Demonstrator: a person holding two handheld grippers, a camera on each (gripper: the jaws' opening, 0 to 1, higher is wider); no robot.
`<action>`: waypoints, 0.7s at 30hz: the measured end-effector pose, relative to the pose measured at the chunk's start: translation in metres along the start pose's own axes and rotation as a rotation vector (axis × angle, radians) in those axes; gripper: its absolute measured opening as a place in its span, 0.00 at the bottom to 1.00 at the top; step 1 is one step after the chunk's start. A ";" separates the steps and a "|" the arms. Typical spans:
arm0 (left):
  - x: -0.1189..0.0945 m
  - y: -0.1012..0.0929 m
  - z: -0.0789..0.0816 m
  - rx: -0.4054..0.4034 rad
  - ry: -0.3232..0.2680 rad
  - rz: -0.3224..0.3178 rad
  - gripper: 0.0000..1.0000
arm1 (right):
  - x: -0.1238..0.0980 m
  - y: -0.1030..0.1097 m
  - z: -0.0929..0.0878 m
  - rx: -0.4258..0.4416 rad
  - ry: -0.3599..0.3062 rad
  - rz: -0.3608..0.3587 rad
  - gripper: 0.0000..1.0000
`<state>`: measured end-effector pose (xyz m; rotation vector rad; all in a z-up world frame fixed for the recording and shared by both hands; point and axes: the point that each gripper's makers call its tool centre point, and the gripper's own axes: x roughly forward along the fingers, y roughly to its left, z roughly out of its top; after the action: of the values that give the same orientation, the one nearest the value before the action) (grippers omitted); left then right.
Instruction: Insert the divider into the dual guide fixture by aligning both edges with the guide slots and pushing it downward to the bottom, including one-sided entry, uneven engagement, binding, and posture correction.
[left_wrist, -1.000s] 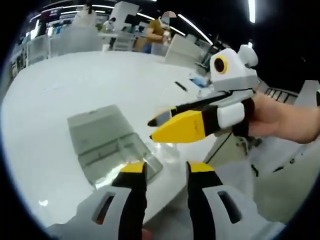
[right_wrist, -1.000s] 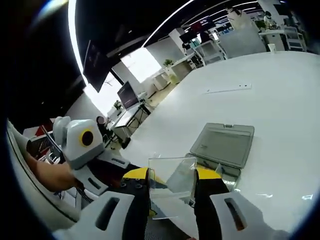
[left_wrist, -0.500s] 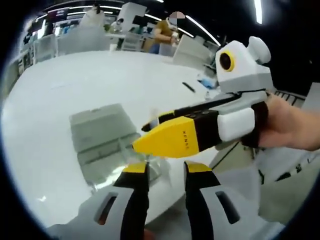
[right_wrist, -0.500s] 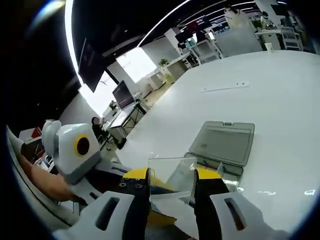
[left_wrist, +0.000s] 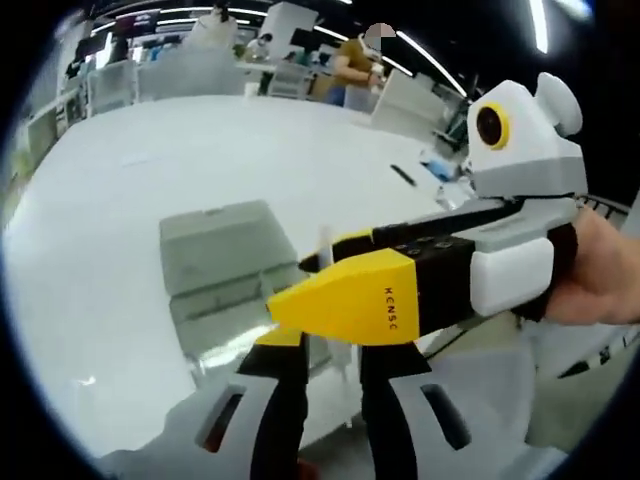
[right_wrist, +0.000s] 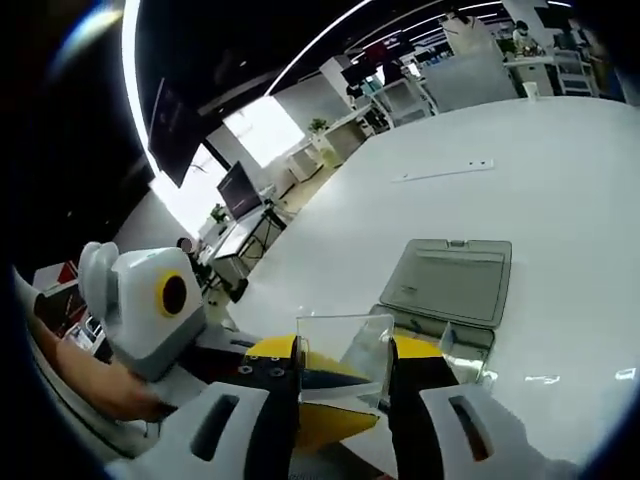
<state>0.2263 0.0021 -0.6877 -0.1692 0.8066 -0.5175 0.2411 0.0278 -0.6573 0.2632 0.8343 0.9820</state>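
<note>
1. Open room: a broad bare stretch of the white worktop (right_wrist: 560, 200) is seen beyond the right claw (right_wrist: 342, 352), and its near edge runs just under both claws. In the left gripper view, bare worktop (left_wrist: 130, 200) lies ahead of and to the left of the left claw (left_wrist: 328, 345).
2. Fixture position: the grey dual guide fixture (right_wrist: 450, 288) rests flat on the worktop, ahead of the right claw and slightly to its right, close to the near edge. In the left gripper view the same fixture (left_wrist: 225, 265) lies ahead-left of the left claw.
3. Obstruction: the right claw (left_wrist: 290, 290), held in a person's hand (left_wrist: 600, 275), is seen crossing directly in front of the left claw, between it and the fixture.
4. The left claw (right_wrist: 320, 400) appears beneath and just behind the right claw's jaws in the right gripper view.
5. Surroundings: a long thin strip (right_wrist: 443, 172) lies on the worktop well beyond the fixture. A small dark object (left_wrist: 403, 175) lies far ahead-right of the left claw.
6. Right claw state: the jaws are closed on the divider (right_wrist: 342, 358), one on each side edge.
7. Left claw state: the jaws stand slightly parted with nothing between them.
8. Divider appearance: a clear, thin, rectangular plate, held upright above the worktop, clear of the fixture.
</note>
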 end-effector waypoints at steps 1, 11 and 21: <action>0.000 0.001 -0.001 0.000 0.002 0.005 0.14 | 0.000 0.000 0.000 -0.001 0.000 -0.004 0.30; 0.002 0.003 0.001 -0.022 -0.002 0.014 0.11 | 0.002 -0.001 0.001 0.006 -0.001 -0.029 0.30; 0.003 0.004 -0.001 -0.025 0.007 0.017 0.05 | 0.003 -0.002 -0.002 0.021 0.001 -0.040 0.30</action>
<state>0.2285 0.0043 -0.6917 -0.1831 0.8210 -0.4924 0.2418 0.0286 -0.6615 0.2633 0.8479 0.9368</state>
